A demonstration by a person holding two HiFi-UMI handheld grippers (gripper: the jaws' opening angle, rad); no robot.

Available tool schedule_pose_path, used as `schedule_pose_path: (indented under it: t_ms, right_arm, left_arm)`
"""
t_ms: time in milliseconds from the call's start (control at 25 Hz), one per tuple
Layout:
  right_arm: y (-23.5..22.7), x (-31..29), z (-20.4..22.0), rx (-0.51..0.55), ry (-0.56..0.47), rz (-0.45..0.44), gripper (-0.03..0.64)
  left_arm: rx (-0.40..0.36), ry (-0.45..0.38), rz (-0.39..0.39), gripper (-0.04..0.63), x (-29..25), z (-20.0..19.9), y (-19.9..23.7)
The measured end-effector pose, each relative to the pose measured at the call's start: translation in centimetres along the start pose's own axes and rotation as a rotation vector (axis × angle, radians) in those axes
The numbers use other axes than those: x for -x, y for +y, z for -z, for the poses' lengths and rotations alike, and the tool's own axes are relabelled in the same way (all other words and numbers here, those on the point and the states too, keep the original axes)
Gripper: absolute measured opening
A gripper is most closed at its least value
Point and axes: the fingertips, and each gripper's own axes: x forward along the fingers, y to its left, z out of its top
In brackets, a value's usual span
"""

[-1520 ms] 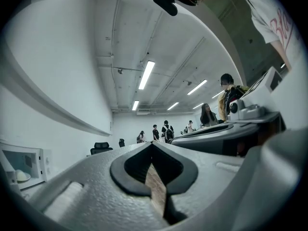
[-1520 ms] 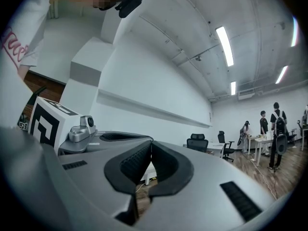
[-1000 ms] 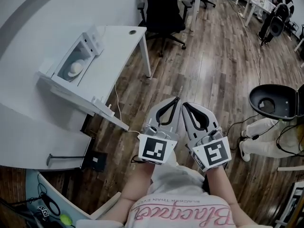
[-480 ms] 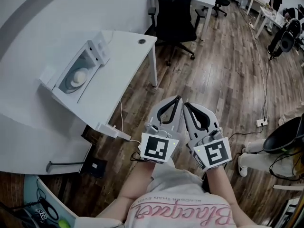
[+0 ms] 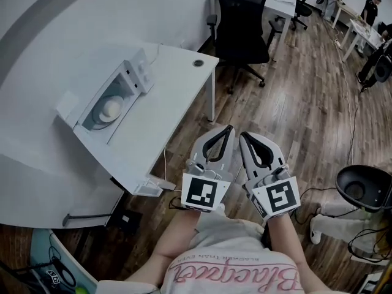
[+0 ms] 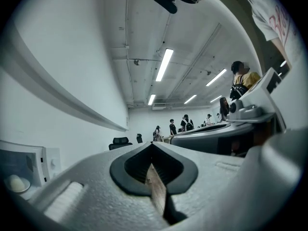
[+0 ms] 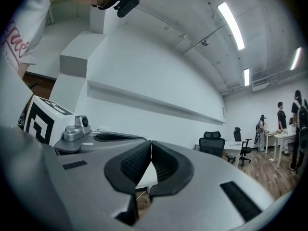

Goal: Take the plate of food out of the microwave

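White microwave sits on the tabletop, seemingly open, with the plate of food inside. Left gripper and right gripper hang side by side over the wooden floor, well apart from it. Their fingers are closed and empty, probably for the approach.

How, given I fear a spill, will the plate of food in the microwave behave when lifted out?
The plate looks rigid and shallow, so it probably lifts stiffly. The rounded food seems to sit loose on it, so it may roll off if tilted.
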Motion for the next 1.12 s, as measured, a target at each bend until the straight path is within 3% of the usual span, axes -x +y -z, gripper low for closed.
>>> schedule_pose_path:
  t_ms: [600,1120]
  right_arm:
    - [1.1,-7.8,0.6,-0.006,-0.008,-0.179,0.012]
    - [1.5,-15.3,0.8,-0.028,-0.045,-0.402,0.012]
  left_arm:
    - [-0.009,0.046,-0.178,0.005,-0.7,1.4,7.9]
    - [-0.007,0.073,-0.423,0.005,-1.6,3.3,14.8]
